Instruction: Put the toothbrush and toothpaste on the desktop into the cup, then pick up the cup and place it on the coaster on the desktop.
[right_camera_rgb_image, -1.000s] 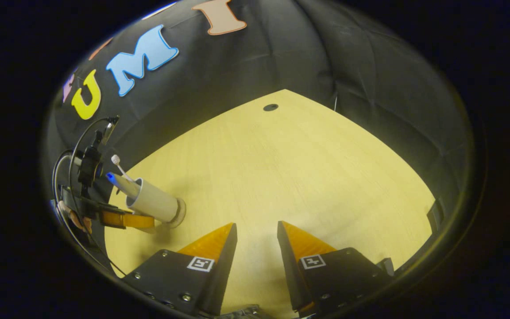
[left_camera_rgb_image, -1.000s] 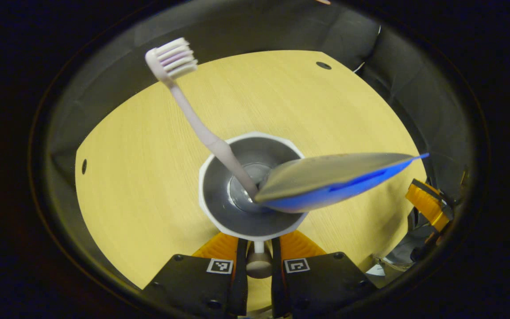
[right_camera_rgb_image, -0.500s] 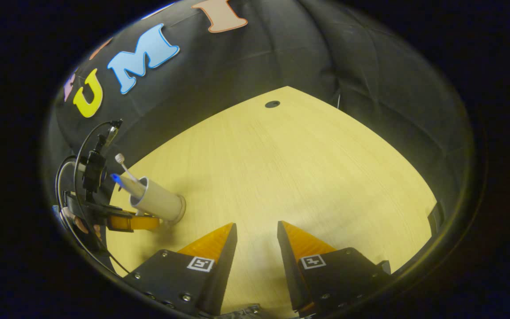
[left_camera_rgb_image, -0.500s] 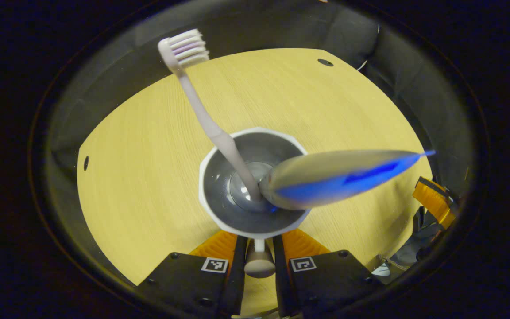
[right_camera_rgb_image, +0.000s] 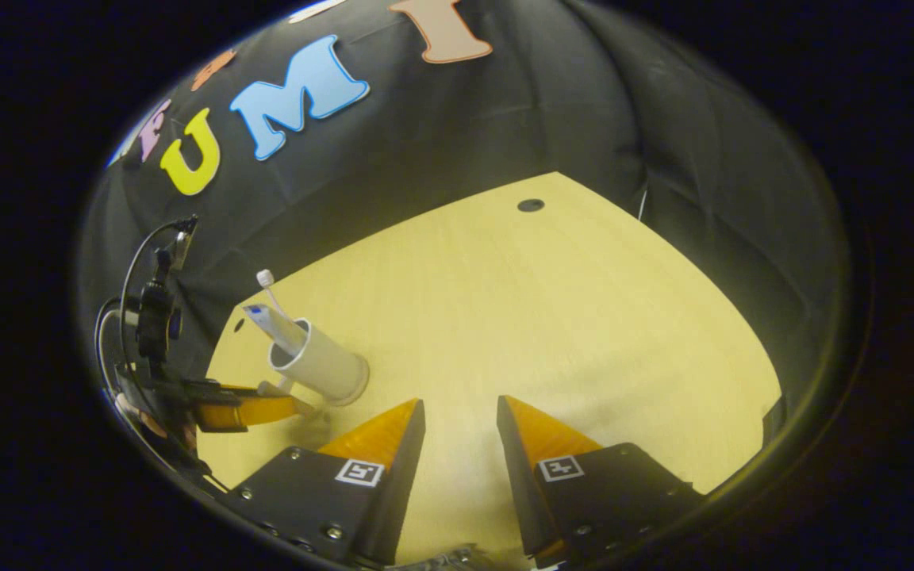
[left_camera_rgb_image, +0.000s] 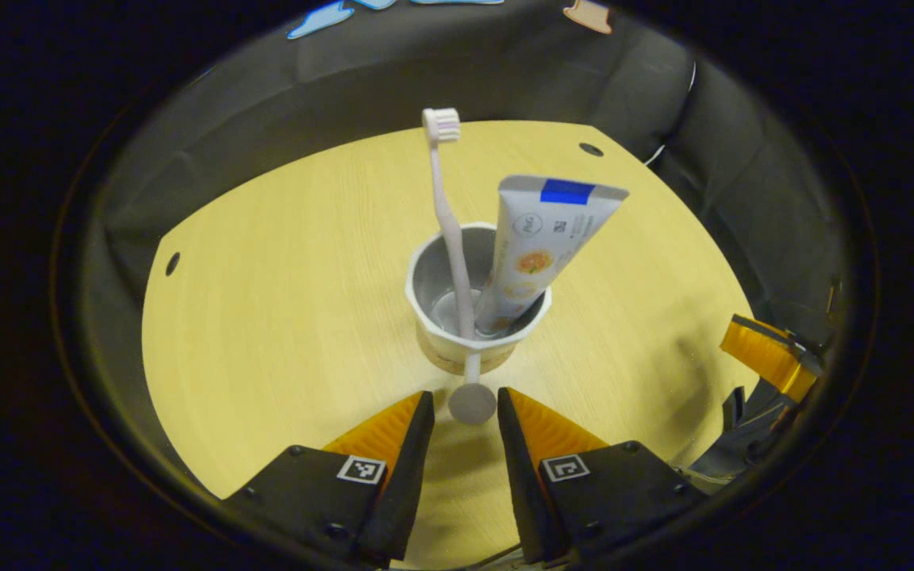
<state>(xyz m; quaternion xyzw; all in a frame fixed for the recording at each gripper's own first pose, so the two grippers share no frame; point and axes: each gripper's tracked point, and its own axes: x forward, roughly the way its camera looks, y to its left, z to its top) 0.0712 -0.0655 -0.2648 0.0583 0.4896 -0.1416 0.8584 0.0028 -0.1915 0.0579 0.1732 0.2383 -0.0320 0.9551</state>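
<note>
Left gripper view: left tongs parted, empty, cup handle knob between.

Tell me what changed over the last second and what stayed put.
The left gripper let go of the cup's handle knob: its fingers, shut on it before, now stand open and drawn back. The cup now sits on the coaster on the desk. The toothbrush and toothpaste stayed in the cup; the right gripper stayed open over the bare desk.
</note>
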